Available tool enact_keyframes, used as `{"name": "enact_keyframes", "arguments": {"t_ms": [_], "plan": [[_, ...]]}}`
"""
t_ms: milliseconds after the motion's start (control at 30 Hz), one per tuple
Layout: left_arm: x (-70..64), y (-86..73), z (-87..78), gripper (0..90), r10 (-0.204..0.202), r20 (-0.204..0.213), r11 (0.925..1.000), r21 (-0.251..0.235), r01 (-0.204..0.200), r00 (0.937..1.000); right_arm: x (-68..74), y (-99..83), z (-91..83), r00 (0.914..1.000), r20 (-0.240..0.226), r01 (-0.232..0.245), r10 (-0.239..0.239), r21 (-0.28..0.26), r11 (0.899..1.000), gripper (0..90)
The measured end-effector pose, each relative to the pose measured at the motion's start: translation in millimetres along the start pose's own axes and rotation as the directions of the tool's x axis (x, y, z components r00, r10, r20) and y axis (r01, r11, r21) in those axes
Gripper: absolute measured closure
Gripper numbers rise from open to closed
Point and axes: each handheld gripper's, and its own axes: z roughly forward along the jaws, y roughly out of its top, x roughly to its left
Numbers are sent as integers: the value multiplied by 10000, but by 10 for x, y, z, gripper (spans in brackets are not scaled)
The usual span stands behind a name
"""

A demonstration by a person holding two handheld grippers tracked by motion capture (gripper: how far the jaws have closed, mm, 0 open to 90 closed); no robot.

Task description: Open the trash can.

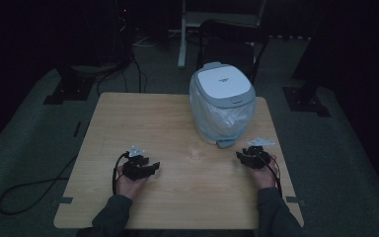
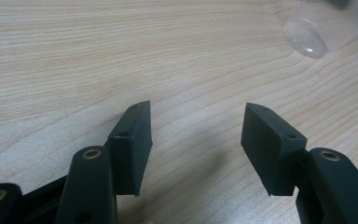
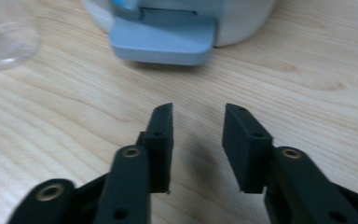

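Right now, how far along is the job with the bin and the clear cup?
Nothing looks done yet. The clear cup lies on the table between the claws, outside the pedal bin, whose lid is down. In hand: nothing. The left claw and right claw are both open and empty, resting near the table's front. Left, probably: grasp the cup, open the bin, drop it in.

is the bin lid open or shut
Shut. In the high view the white lid lies flat on the bin, with no gap at its rim; a clear bag lines the bin.
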Motion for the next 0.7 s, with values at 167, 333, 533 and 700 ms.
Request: {"name": "enact_keyframes", "arguments": {"t_ms": [167,333,533,700], "plan": [[-3,1,2,437,56,-6,10000,7,-56,10000,44,189,-18,9984,-546,121,-127,-126,9998,792],[-5,-1,4,437,34,8,10000,-21,-34,10000,112,303,47,9974,-665,250,-278,-414,9988,849],[-5,-1,3,436,68,9,10000,3,-68,10000,140,351,187,9981,-612,59,-93,-567,9984,853],[-2,-2,2,436,69,48,10000,5,-69,10000,175,393,279,9994,-353,41,-63,-638,9980,852]]}}
